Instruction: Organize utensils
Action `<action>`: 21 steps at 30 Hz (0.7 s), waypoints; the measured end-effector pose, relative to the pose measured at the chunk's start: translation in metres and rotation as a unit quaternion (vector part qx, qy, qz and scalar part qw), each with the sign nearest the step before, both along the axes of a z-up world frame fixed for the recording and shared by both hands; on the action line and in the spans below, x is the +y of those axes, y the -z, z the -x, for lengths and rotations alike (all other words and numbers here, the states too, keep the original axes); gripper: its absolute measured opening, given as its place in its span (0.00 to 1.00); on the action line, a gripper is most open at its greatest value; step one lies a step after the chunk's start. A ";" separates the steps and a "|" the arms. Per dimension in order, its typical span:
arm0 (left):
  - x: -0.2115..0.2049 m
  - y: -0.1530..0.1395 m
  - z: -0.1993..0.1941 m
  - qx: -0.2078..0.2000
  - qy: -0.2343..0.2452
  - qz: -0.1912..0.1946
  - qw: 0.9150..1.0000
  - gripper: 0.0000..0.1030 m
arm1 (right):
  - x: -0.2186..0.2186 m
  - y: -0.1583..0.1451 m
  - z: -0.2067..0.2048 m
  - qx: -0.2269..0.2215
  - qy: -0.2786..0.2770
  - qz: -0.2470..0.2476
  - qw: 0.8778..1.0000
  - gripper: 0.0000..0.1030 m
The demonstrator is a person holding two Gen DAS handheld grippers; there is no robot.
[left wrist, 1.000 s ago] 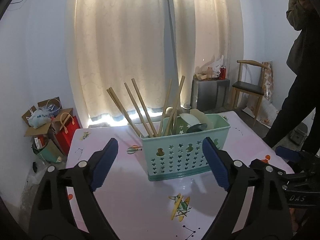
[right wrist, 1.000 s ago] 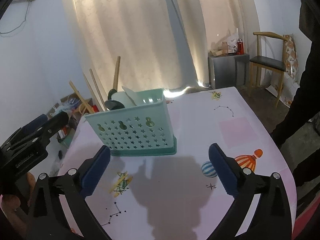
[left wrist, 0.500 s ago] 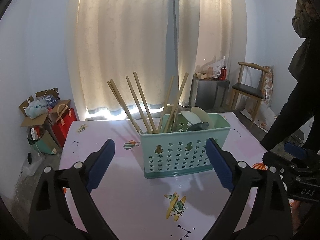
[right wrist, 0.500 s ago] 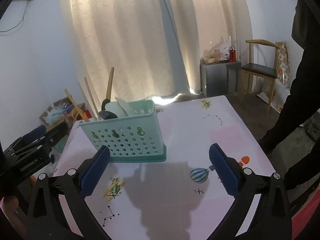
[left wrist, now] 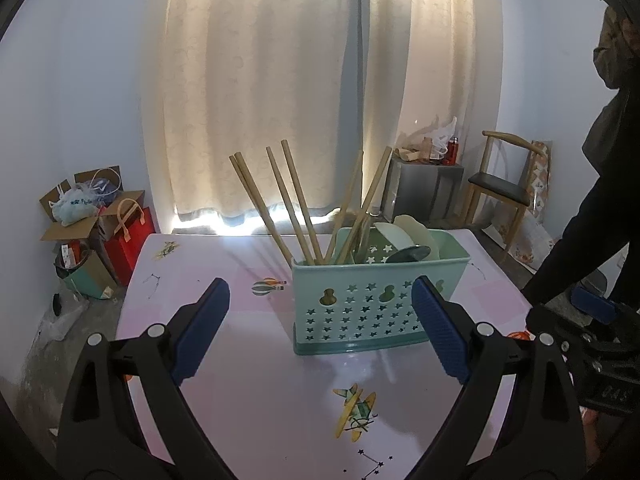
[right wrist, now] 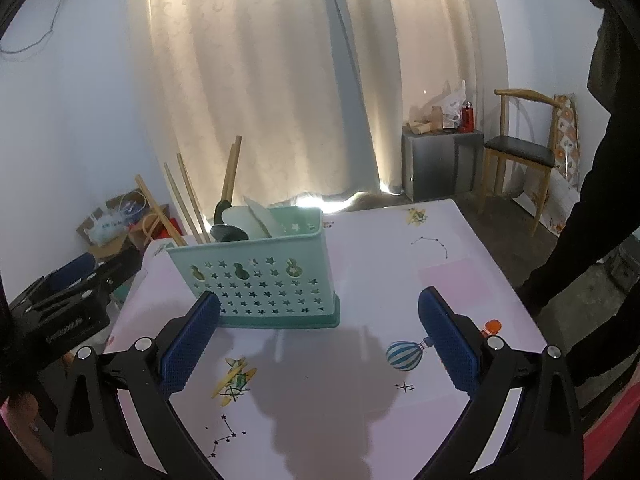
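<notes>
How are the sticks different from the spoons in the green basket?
The chopsticks are thin, straight and tan, while the spoons are broad, curved and pale or dark. The chopsticks poke far above the basket rim and fan out, while the spoons barely rise over it. The chopsticks sit at one end, the spoons at the other. Both stand inside the same basket.

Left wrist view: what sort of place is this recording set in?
Probably a lived-in home room: cream curtains over a window, a wooden chair by the wall, cardboard boxes on the floor.
</notes>
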State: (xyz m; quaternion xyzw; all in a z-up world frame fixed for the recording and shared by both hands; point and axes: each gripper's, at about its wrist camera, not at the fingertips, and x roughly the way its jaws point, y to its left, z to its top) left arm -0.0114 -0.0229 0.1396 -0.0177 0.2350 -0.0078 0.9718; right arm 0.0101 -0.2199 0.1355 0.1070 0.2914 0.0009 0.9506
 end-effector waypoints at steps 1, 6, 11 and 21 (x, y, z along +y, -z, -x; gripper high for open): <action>0.000 0.000 0.002 -0.002 0.000 -0.006 1.000 0.86 | 0.000 0.001 -0.001 0.005 0.000 -0.005 1.000 0.94; 0.000 -0.004 0.004 -0.010 0.000 -0.008 1.000 0.86 | -0.001 -0.002 0.004 -0.001 -0.001 -0.007 1.000 0.94; 0.001 -0.004 0.003 -0.007 -0.002 -0.006 1.000 0.86 | 0.001 -0.008 0.006 -0.014 0.000 0.008 1.000 0.94; 0.002 -0.008 0.004 -0.011 0.000 0.005 1.000 0.86 | -0.002 -0.007 0.008 -0.012 0.009 -0.006 1.000 0.94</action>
